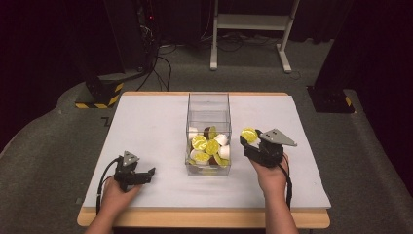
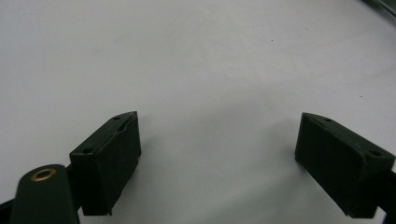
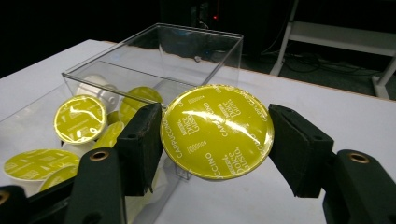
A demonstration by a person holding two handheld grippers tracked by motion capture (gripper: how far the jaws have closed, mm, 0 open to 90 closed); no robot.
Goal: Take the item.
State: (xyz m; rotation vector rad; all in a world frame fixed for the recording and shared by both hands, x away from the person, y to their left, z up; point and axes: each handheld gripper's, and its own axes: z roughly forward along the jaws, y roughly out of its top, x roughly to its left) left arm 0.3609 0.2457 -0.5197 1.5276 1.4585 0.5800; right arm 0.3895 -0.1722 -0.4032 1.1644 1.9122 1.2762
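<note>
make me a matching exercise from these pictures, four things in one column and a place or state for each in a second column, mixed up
Things
1. left gripper
2. right gripper
3. clear plastic box
4. white table cover

Places or states
A. stands in the middle of the table with yellow-lidded coffee capsules and white ones inside
B. jaws wide apart with nothing between them, low over the bare cover
C. lies flat under everything, spread over the wooden tabletop
D. clamped on the rim of one round capsule with a shiny yellow foil lid, just right of the box

Pairs: 1-B, 2-D, 3-A, 4-C
</note>
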